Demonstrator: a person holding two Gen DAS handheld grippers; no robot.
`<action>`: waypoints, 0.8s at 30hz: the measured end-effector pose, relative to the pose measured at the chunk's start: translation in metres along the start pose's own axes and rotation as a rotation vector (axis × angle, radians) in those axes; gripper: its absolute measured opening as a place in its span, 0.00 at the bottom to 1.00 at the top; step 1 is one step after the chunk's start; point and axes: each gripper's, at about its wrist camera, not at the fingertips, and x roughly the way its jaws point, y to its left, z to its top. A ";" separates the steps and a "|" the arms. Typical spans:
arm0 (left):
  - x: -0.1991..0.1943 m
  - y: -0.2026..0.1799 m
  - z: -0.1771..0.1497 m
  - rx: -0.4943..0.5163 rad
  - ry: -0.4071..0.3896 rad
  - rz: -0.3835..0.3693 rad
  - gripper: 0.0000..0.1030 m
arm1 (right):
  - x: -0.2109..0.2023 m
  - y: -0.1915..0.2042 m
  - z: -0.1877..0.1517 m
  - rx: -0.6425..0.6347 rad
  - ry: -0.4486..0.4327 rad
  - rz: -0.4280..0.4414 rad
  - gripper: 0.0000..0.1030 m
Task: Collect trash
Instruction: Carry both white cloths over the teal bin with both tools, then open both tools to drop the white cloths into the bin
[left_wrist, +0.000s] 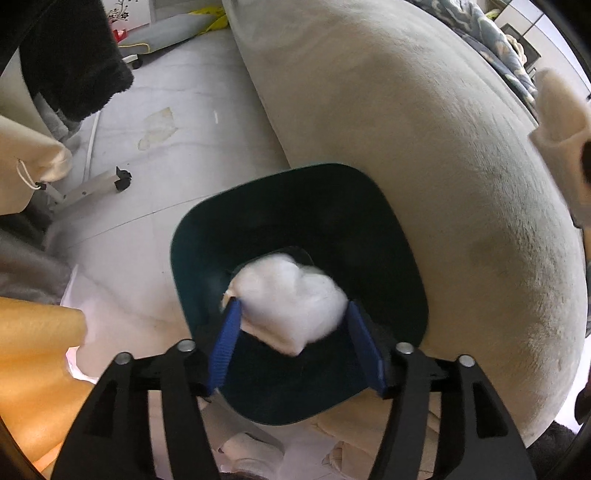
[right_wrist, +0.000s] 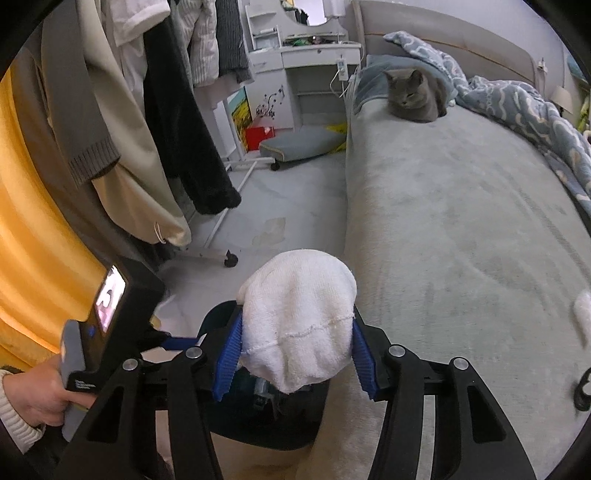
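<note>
Evidently the left gripper (left_wrist: 291, 332), jaws slack around a white crumpled wad (left_wrist: 288, 302), hangs over the dark green plastic bin (left_wrist: 192, 236) to drop it, while the right gripper (right_wrist: 295, 350) clamps a white knitted cloth (right_wrist: 299, 317) above that bin.

grey cat (right_wrist: 415, 96) on bed (right_wrist: 461, 206), hanging clothes (right_wrist: 155, 110), maybe a floor cushion (right_wrist: 301, 142)

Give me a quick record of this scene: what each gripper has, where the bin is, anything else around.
Left gripper: white wad between its fingers, above the bin; grip unclear
Right gripper: shut on a white cloth
Bin place: beside the bed
Cat: grey, sitting on the bed
</note>
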 end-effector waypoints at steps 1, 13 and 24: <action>-0.001 0.002 0.001 -0.002 -0.003 -0.001 0.65 | 0.004 0.001 0.000 0.002 0.009 0.001 0.53; -0.029 0.020 0.004 -0.025 -0.096 -0.016 0.69 | 0.053 0.014 -0.009 -0.001 0.146 -0.004 0.53; -0.064 0.043 0.007 -0.070 -0.223 -0.036 0.67 | 0.090 0.026 -0.021 -0.001 0.246 -0.011 0.55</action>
